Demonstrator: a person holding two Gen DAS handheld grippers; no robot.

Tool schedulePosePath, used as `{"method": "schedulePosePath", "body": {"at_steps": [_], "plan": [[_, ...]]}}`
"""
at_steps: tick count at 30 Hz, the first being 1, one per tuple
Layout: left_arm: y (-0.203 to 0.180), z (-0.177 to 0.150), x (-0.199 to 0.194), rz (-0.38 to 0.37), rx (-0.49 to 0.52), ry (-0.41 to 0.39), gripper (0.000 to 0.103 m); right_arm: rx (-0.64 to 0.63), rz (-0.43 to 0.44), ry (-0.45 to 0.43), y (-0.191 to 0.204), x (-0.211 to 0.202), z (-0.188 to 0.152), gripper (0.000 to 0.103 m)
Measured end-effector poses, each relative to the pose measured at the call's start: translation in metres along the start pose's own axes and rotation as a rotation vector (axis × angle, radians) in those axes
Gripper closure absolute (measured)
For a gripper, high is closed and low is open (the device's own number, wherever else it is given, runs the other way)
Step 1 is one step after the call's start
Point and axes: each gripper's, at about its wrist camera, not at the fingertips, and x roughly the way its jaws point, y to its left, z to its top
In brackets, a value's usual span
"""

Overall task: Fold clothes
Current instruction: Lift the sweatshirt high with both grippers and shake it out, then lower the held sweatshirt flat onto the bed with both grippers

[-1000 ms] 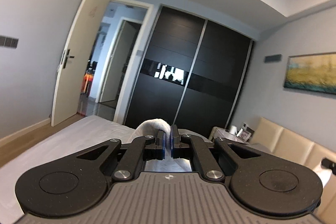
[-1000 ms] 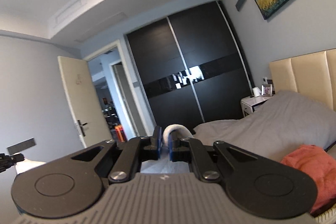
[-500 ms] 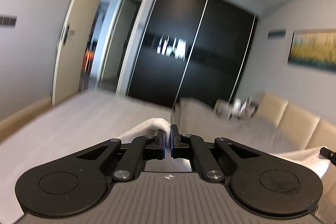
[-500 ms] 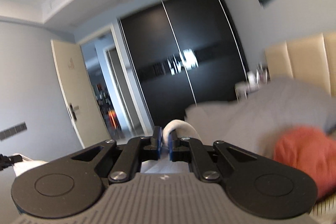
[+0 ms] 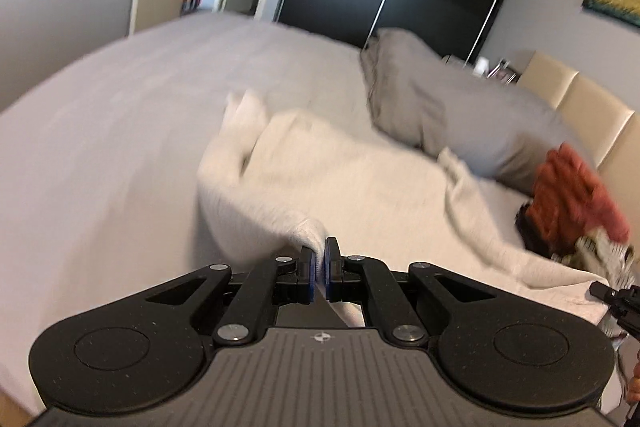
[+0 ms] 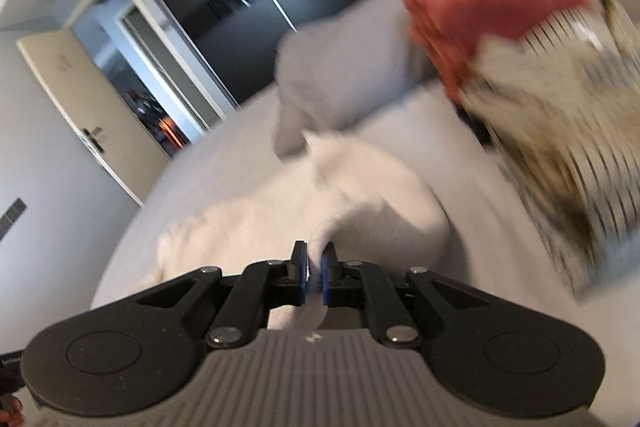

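While pinched: garment point(image 5: 332, 171) ahead of gripper point(image 5: 320, 267)

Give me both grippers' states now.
Left gripper: closed on the cream knitted garment.
Right gripper: closed on the same garment.

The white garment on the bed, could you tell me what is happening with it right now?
A person holds a pair of tongs in each hand, and both are shut on the white garment: the left tongs pinch one edge, the right tongs another. The cloth spreads out ahead of them over the grey bed. A red garment and a striped one lie heaped by the grey pillow, not yet handled.
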Motion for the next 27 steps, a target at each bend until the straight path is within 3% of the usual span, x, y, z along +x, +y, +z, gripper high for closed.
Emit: {"method": "schedulePosePath", "body": {"at_steps": [4, 8, 12, 22, 24, 26, 27], "plan": [[0.010, -0.035, -0.009, 0.047, 0.002, 0.010, 0.101, 0.006, -0.044, 0.046, -0.020, -0.012, -0.039, 0.099], [0.014, -0.053, -0.027, 0.064, 0.010, 0.001, 0.101, -0.068, -0.059, 0.013, -0.016, -0.035, -0.049, 0.100], [0.011, -0.058, -0.034, 0.085, 0.038, 0.003, 0.101, -0.076, -0.058, 0.043, -0.017, -0.046, -0.056, 0.100], [0.027, -0.091, 0.018, 0.141, 0.073, 0.224, 0.098, -0.066, -0.172, 0.278, -0.042, -0.006, -0.091, 0.095], [0.029, -0.091, 0.017, 0.161, 0.075, 0.224, 0.085, -0.078, -0.197, 0.296, -0.045, -0.001, -0.094, 0.095], [0.032, -0.088, 0.015, 0.187, 0.065, 0.202, 0.052, -0.064, -0.199, 0.306, -0.049, 0.002, -0.095, 0.089], [0.034, -0.087, 0.014, 0.194, 0.050, 0.179, 0.046, -0.054, -0.201, 0.296, -0.050, 0.003, -0.094, 0.080]]}}
